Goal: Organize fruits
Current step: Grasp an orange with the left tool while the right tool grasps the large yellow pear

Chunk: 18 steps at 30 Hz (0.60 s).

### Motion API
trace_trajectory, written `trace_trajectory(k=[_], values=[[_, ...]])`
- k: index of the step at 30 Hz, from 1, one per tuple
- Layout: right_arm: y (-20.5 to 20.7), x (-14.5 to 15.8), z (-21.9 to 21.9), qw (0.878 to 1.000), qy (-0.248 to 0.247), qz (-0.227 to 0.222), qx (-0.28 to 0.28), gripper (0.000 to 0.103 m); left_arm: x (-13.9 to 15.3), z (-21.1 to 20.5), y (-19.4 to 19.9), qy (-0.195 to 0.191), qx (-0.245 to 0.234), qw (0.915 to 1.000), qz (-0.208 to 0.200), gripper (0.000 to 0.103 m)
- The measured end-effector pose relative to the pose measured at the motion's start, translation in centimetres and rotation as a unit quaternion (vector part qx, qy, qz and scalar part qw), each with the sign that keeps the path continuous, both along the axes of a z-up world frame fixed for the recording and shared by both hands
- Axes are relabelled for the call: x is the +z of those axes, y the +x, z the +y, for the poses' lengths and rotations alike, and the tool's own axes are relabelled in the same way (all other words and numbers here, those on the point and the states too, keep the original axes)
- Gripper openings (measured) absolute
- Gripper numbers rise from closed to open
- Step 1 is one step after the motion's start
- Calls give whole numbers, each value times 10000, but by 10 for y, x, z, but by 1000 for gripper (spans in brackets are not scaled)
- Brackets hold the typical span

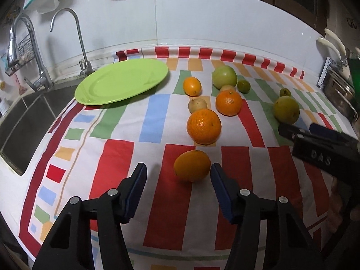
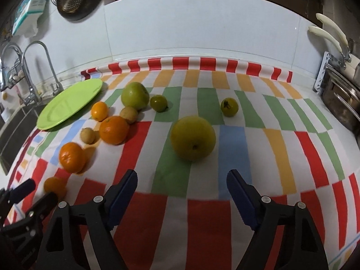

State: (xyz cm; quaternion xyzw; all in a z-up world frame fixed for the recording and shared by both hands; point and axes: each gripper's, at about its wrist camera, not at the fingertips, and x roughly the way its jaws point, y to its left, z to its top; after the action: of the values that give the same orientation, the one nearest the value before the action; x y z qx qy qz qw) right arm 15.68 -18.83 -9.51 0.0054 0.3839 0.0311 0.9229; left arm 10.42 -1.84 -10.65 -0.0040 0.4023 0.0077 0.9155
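Observation:
Several fruits lie on a striped cloth. A green plate [image 1: 121,82] sits empty at the far left; it also shows in the right wrist view [image 2: 67,103]. My left gripper [image 1: 177,172] is open, with a small orange fruit [image 1: 192,165] close to its right finger. Beyond it lie a large orange [image 1: 203,126], another orange [image 1: 228,102] and a green apple [image 1: 224,76]. My right gripper [image 2: 182,180] is open, just short of a yellow-green apple [image 2: 192,137]. Small green fruits [image 2: 229,106] lie beyond.
A sink [image 1: 24,121] with two taps [image 1: 67,29] lies left of the cloth. A metal rack with pots [image 2: 339,103] stands at the far right. The white tiled wall [image 2: 202,27] closes the back. The right gripper's body [image 1: 321,148] shows in the left wrist view.

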Motion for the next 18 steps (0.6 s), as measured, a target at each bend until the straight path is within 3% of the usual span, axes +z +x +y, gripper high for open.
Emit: trace_trajectory(k=[6,18], values=[[24,-3,-2,10000,-71,36,-44,73,-2,-3,7,-19,-51,10000,61,52],[46,-7,2,9997,-145,173,-37,54,-4,-3,16,-93,-251,9995,169,34]])
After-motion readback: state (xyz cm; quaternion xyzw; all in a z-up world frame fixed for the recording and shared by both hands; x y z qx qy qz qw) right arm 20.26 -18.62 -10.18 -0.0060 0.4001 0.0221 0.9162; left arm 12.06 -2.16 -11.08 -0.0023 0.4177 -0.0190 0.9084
